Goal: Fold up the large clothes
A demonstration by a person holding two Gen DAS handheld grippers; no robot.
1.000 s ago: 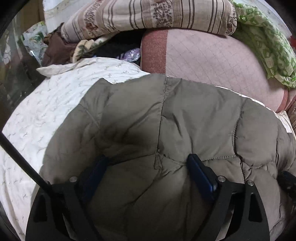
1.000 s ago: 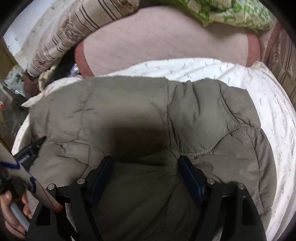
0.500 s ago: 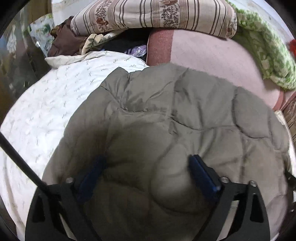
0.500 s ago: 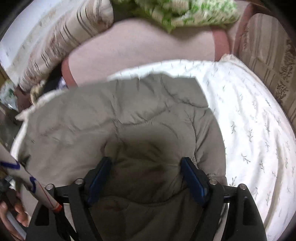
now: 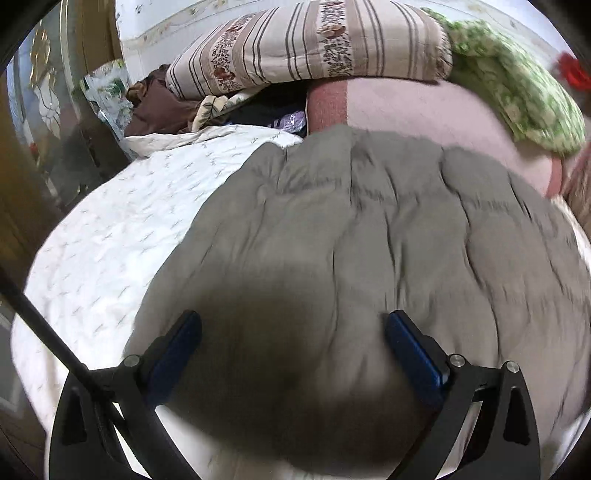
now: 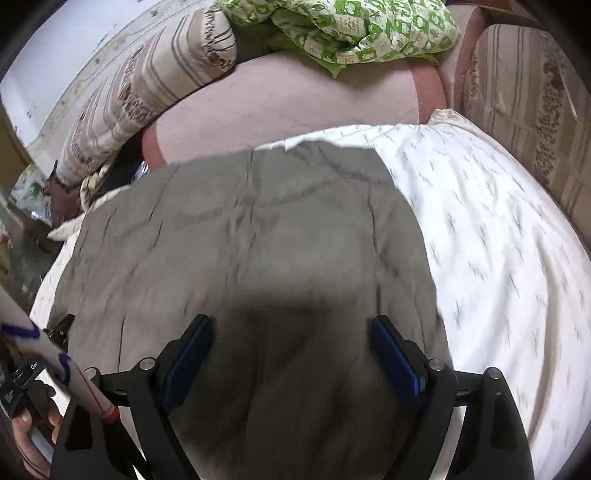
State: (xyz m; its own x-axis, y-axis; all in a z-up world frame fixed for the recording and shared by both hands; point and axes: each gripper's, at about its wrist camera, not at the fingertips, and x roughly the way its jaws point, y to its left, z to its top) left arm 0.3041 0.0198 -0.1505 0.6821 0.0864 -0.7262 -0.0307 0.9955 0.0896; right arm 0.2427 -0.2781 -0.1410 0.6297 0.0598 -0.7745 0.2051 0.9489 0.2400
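Note:
A large olive-grey quilted puffer jacket (image 5: pixel 369 236) lies spread flat on a white patterned bedsheet (image 5: pixel 110 236). It also shows in the right wrist view (image 6: pixel 258 240), on the sheet (image 6: pixel 498 240). My left gripper (image 5: pixel 291 325) is open and hovers just above the jacket's near part, with nothing between its blue pads. My right gripper (image 6: pixel 290 325) is open too, above the jacket's near right part, and empty. The left gripper's tip (image 6: pixel 61 328) shows at the jacket's left edge in the right wrist view.
A pink cushion (image 5: pixel 424 118) lies behind the jacket, with a striped floral pillow (image 5: pixel 306 44) and a green patterned quilt (image 6: pixel 351 26) on top. Dark clothes (image 5: pixel 159 107) are piled at the back left. A striped headboard or cushion (image 6: pixel 524 110) stands at the right.
Both grippers have lifted up and back from the jacket. The puffed fabric between the fingers has dropped and now lies flat.

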